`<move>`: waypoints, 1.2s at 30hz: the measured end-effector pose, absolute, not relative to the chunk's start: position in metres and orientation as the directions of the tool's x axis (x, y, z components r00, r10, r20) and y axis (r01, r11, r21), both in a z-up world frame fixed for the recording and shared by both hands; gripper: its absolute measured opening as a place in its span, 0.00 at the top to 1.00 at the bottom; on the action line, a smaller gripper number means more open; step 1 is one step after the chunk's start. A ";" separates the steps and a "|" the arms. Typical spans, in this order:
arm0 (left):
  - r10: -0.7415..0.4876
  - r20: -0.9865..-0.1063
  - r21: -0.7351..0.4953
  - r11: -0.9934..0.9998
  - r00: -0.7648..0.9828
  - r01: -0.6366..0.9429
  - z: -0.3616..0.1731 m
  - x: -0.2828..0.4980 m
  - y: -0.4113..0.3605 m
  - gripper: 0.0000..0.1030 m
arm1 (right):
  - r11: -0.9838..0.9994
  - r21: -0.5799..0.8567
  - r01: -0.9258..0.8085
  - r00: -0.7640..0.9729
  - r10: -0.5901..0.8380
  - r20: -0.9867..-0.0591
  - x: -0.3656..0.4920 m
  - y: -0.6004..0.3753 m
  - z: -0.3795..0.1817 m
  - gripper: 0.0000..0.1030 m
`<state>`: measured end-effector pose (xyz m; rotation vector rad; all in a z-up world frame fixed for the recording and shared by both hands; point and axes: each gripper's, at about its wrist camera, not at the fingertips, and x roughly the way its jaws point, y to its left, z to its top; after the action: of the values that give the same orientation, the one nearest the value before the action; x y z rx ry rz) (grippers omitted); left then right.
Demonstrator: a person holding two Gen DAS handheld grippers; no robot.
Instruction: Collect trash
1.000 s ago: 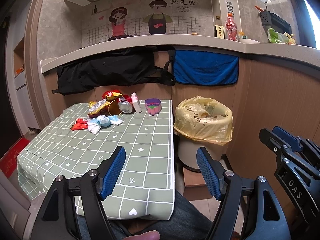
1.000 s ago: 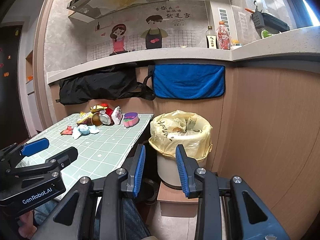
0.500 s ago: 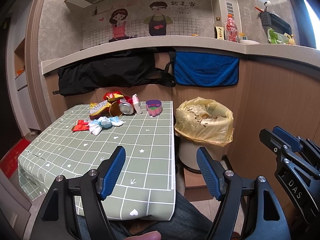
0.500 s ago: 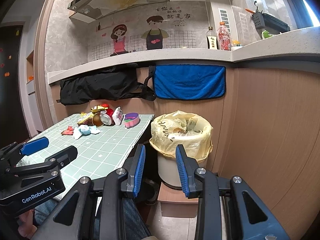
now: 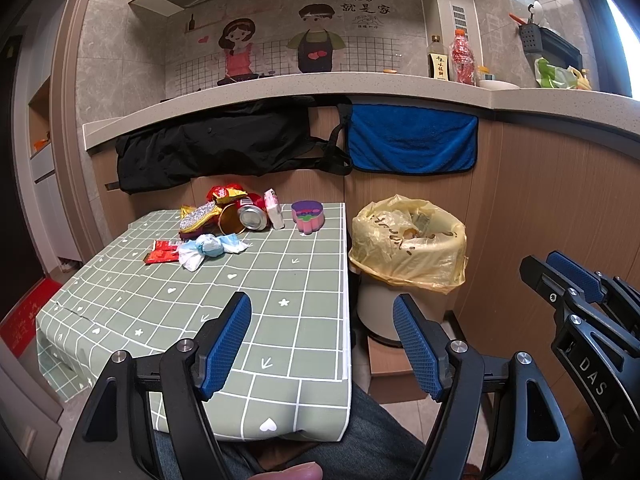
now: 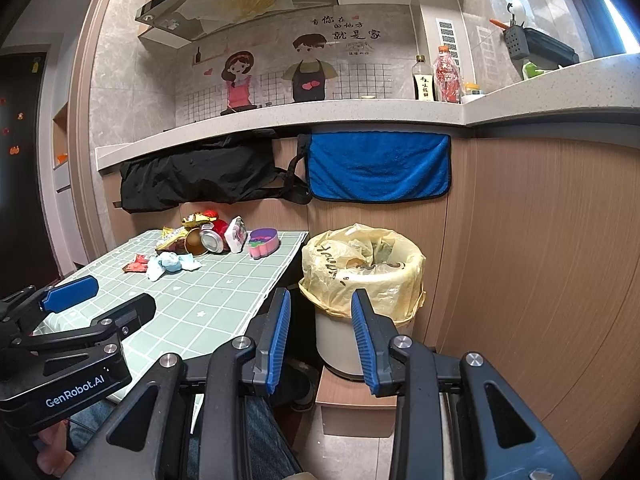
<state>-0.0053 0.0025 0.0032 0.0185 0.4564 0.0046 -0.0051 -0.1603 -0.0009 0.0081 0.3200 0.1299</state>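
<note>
A heap of trash lies at the far end of the green checked table (image 5: 248,300): a crushed can (image 5: 252,216), snack wrappers (image 5: 224,194), a red wrapper (image 5: 162,250), a crumpled blue-white tissue (image 5: 210,247) and a pink-purple cup (image 5: 307,216). A bin lined with a yellow bag (image 5: 408,240) stands right of the table; it also shows in the right wrist view (image 6: 362,268). My left gripper (image 5: 322,340) is open and empty over the table's near edge. My right gripper (image 6: 320,332) is open and empty, in front of the bin.
A black bag (image 5: 212,148) and a blue towel (image 5: 412,140) hang from the counter edge behind the table. Bottles (image 5: 460,58) stand on the counter. A wooden panel wall (image 6: 540,260) closes the right side. My knee sits under the table's near edge.
Both grippers have crept slightly forward and up; the view shifts a little. Nothing on the table has moved.
</note>
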 end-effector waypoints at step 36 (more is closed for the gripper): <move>0.054 -0.402 0.019 0.999 0.914 -0.051 0.020 -0.005 0.019 0.28 | 0.989 0.029 -0.148 0.944 0.150 -0.295 -0.001 -0.155 0.006 0.69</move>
<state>-0.0054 0.0190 0.0200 0.0078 0.4143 0.0540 -0.0011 -0.1552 0.0057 0.0067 0.3014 0.1520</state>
